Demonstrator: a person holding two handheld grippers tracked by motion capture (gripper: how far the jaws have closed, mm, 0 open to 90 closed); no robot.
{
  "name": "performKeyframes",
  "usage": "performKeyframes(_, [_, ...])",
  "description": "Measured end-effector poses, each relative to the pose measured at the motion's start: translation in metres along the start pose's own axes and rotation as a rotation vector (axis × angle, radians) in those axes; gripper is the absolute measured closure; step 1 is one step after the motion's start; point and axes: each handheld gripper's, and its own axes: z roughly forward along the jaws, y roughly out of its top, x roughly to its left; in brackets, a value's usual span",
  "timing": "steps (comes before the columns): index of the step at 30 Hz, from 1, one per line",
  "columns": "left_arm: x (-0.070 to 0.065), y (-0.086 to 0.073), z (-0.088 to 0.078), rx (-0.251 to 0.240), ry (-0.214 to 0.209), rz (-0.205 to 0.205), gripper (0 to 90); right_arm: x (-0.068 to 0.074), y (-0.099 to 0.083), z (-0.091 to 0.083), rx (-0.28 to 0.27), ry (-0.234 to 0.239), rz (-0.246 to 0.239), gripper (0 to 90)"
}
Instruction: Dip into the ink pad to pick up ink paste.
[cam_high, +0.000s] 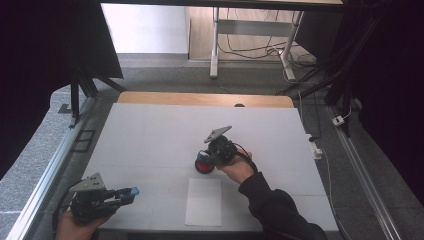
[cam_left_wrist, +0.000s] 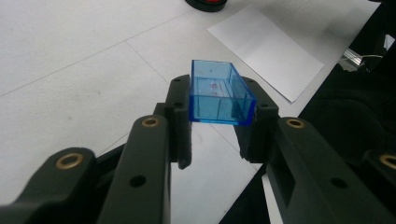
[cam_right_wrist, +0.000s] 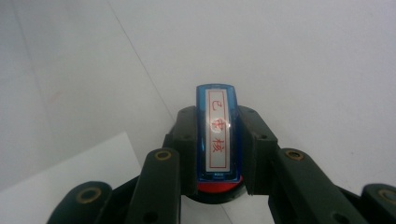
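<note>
The left gripper (cam_high: 131, 191), near left, pinches a blue cap (cam_left_wrist: 219, 93). The right gripper (cam_high: 204, 159), mid-table, pinches a blue stamp (cam_right_wrist: 218, 135) standing on a red ink pad (cam_high: 203, 166).

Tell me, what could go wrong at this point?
The blue stamp, clamped in the right gripper, sits on the red ink pad; tilting could ink it unevenly or smear the white table. The left gripper pinches the clear blue cap only at its tips, so it might slip out.
</note>
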Motion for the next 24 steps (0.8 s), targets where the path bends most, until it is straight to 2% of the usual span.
performKeyframes(5, [0.0, 0.0, 0.0, -0.001, 0.0, 0.0, 68.2, 0.002, 0.004, -0.011, -0.05, 0.031, 0.015, 71.0])
performKeyframes(9, [0.0, 0.0, 0.0, -0.001, -0.001, 0.0, 68.2, 0.002, 0.005, -0.015, -0.062, 0.046, 0.025, 71.0])
performKeyframes(18, [0.0, 0.0, 0.0, -0.001, -0.001, -0.001, 68.2, 0.003, 0.003, -0.008, -0.009, 0.02, -0.006, 71.0])
performKeyframes(24, [0.0, 0.0, 0.0, -0.001, -0.001, -0.001, 68.2, 0.002, -0.001, 0.0, 0.019, 0.019, -0.007, 71.0])
